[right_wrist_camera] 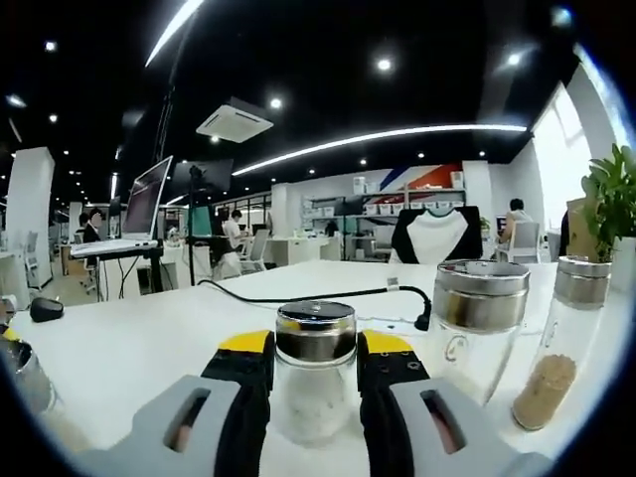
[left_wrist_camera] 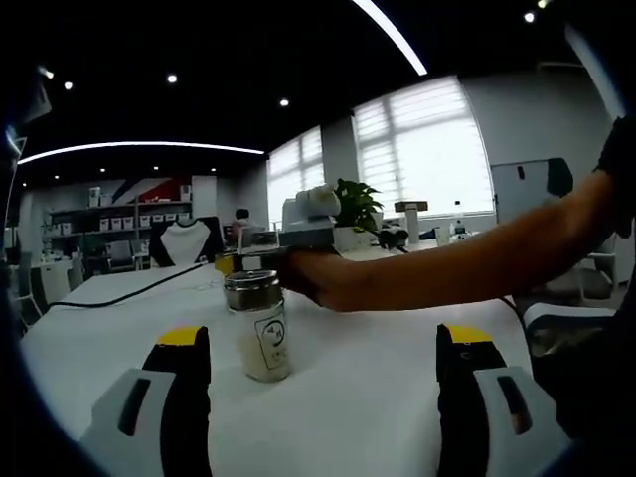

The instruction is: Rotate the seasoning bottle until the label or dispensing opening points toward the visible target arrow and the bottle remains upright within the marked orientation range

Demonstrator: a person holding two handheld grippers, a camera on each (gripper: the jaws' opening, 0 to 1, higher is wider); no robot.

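Right claw is clenched around a seasoning bottle with a metal cap, holding it upright on the white desk; in my right gripper view two more jars stand just beside it. My left claw hangs released over the desk, its jaws wide apart, with a labelled bottle standing upright between them but nearer the left jaw, touching neither. A forearm reaches across behind it. I can't make out any target arrow from here. To turn the held bottle well, I judge I should twist slowly about its vertical axis, keep its base flat on the desk, and stay clear of the neighbouring jars.
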